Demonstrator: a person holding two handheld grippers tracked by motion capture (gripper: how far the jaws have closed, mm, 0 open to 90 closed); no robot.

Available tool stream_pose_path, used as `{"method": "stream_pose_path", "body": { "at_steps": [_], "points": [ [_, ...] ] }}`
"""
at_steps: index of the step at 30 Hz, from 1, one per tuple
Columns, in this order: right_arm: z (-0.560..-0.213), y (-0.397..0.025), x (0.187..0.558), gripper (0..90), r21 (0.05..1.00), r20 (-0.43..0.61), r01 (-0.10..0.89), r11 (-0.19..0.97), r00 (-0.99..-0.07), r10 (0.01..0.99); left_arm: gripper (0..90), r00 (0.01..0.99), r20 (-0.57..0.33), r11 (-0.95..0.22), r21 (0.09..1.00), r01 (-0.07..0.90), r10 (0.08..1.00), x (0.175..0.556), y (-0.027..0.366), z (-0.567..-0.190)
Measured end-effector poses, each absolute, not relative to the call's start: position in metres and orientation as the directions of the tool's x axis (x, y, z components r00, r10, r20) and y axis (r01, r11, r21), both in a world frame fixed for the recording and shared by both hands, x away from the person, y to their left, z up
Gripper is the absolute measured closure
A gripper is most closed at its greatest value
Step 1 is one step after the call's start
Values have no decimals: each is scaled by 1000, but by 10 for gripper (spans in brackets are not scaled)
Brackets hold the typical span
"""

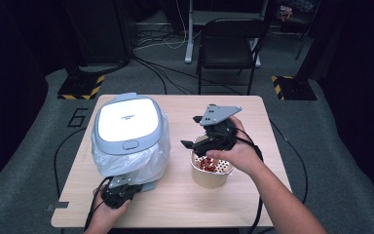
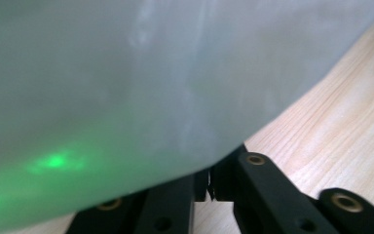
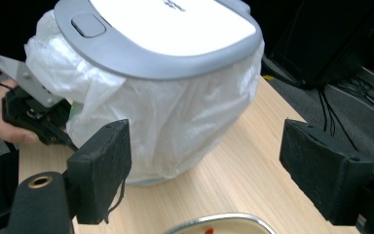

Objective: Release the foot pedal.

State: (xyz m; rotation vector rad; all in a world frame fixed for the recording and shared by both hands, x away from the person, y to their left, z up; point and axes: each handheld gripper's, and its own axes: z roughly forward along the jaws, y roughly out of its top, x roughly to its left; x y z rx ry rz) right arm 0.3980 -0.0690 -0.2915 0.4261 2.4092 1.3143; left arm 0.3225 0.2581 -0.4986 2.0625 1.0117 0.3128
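Thin bag plastic (image 2: 126, 83) presses against my left claw (image 1: 118, 191) at the bin (image 1: 129, 126).
Left jaws look nearly shut; whether they pinch film, I can't tell. My right claw (image 3: 204, 170) gapes empty above the bowl (image 1: 209, 175) (right of bin). Film's soft, slippery, tearable: grip a bunched fold.

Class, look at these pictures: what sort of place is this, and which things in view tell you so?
Probably a lab or recording studio, not a home: dark curtained walls, cables trailing over grey carpet, hazard-striped stand bases, and one small table holding a lined bin.
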Motion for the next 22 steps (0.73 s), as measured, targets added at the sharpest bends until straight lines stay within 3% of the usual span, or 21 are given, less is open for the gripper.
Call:
{"method": "stream_pose_path", "body": {
  "at_steps": [3,4,6,8,12,13,14,16,19,22],
  "points": [
    [-294,-78,397,196,849,-171,97,520,-879,445,801,637,-143,-335,753,567,757,323,261,-498],
    [-295,-80,397,196,852,-171,99,515,-876,451,766,731,12,-478,764,434,683,334,271,-495],
    [-295,-84,396,197,855,-164,106,507,-873,460,741,727,23,-487,757,435,686,333,272,-495],
    [-297,-92,395,205,854,-158,125,505,-863,480,679,677,-54,-405,765,500,734,325,271,-493],
    [-302,-103,393,210,854,-136,156,496,-854,502,615,671,-72,-388,768,509,738,322,276,-490],
    [-304,-107,391,210,857,-120,177,483,-845,521,600,703,-9,-445,769,459,711,326,281,-488],
    [-309,-117,388,214,857,-121,186,480,-833,540,558,673,-80,-395,757,521,735,320,281,-488],
    [-315,-127,384,217,865,-108,202,459,-819,564,518,711,-31,-449,755,478,703,323,287,-485],
    [-322,-141,375,222,870,-97,222,441,-800,592,487,705,-58,-433,753,495,707,319,291,-483],
    [-333,-160,364,224,868,-98,245,433,-769,632,451,708,-12,-463,750,473,706,314,304,-478]
  ]
}}
